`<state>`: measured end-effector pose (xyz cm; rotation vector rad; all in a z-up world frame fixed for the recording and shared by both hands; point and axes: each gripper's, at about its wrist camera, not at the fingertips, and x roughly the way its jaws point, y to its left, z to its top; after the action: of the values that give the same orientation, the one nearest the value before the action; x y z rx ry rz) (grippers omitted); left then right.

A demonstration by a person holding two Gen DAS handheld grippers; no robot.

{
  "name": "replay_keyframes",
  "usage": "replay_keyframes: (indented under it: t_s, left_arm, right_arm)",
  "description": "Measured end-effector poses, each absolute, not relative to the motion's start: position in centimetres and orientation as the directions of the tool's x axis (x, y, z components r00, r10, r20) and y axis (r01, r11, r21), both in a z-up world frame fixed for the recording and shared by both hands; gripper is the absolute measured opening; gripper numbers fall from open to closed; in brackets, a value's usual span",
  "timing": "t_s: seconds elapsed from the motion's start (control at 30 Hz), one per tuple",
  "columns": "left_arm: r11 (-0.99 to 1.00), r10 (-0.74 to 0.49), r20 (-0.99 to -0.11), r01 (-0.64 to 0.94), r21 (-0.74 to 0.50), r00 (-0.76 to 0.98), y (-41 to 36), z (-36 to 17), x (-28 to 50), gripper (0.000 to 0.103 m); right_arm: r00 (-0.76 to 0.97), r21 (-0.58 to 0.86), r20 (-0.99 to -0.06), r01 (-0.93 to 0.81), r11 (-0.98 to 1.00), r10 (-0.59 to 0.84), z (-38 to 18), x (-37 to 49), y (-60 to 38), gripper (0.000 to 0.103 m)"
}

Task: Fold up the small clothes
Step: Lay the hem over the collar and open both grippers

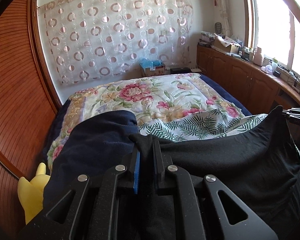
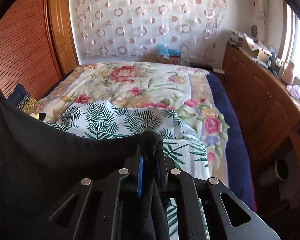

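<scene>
A black garment [image 1: 226,156] hangs stretched between my two grippers above the bed. My left gripper [image 1: 145,143] is shut on one top corner of it, the cloth bunched between the pads. My right gripper [image 2: 150,148] is shut on the other top corner of the black garment [image 2: 60,156], whose edge sags in a curve toward the left. In the left wrist view the right gripper [image 1: 294,113] shows at the far right edge, cloth running up to it. Beneath the garment lies a white cloth with green fern print [image 2: 118,120].
The bed carries a floral blanket [image 1: 142,96] over a navy sheet [image 2: 228,120]. A navy garment [image 1: 94,138] lies at the left, a yellow plush toy [image 1: 33,190] beside it. Wooden cabinets [image 2: 256,104] with clutter run along the right; a slatted wardrobe [image 1: 12,80] stands left.
</scene>
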<state>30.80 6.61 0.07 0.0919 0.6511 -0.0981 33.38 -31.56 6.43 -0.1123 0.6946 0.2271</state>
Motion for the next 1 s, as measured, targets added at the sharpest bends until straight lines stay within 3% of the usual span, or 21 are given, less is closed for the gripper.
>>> replay_keyframes:
  t_s: [0.1,0.13,0.17,0.23,0.33,0.67,1.0]
  left_arm:
    - [0.992,-0.053,-0.604,0.112,0.061,0.796,6.8,0.6,30.5,0.023]
    - [0.992,-0.056,-0.598,0.114,0.059,0.799,6.9,0.8,30.2,0.039]
    - [0.992,-0.065,-0.591,0.118,0.050,0.804,7.0,1.1,29.8,0.048]
    - [0.991,-0.084,-0.586,0.131,0.038,0.806,7.2,1.7,28.6,0.057]
    - [0.988,-0.084,-0.574,0.141,0.056,0.815,7.1,2.1,26.8,0.076]
    - [0.983,-0.126,-0.552,0.179,0.043,0.824,6.7,1.7,18.0,0.077]
    - [0.982,-0.146,-0.582,0.189,0.014,0.800,7.0,-1.1,11.7,0.077]
  right_arm:
    - [0.731,-0.021,-0.664,-0.228,0.973,0.157,6.0,34.0,-31.4,0.011]
    - [0.728,-0.020,-0.667,-0.228,0.974,0.156,6.0,33.9,-31.3,0.019]
    - [0.727,-0.022,-0.669,-0.224,0.974,0.152,6.2,33.7,-31.3,0.023]
    - [0.733,-0.033,-0.665,-0.215,0.976,0.140,6.4,33.5,-31.3,0.040]
    - [0.751,-0.038,-0.646,-0.212,0.977,0.138,7.0,32.1,-31.5,0.057]
    - [0.752,-0.031,-0.633,-0.261,0.965,0.183,6.1,22.0,-31.6,0.060]
    - [0.700,0.052,-0.680,-0.250,0.967,0.218,3.3,13.8,-34.3,0.060]
